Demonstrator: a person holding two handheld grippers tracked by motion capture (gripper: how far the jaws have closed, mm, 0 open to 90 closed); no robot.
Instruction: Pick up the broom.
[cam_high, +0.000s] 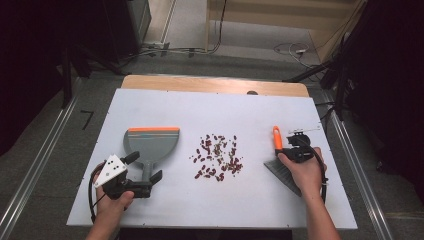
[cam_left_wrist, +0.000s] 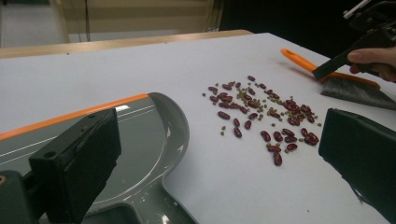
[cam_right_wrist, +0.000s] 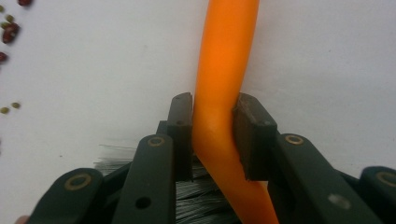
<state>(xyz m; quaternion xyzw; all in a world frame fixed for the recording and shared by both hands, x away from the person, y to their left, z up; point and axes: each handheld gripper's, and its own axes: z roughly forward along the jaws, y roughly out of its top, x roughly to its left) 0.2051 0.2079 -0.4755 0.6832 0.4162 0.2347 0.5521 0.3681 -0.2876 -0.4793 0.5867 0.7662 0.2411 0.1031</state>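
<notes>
A grey dustpan with an orange lip lies at the left of the white table, its handle pointing toward me. My left gripper is open, one jaw on each side of that handle; in the left gripper view the pan lies between the spread jaws of my left gripper. Several red and green beans are scattered at mid-table. My right gripper is shut on the orange handle of a hand brush, whose grey bristles rest on the table.
The table's wooden far edge shows behind the white top. Metal rails run along the floor on both sides, and cables lie on the floor beyond the table.
</notes>
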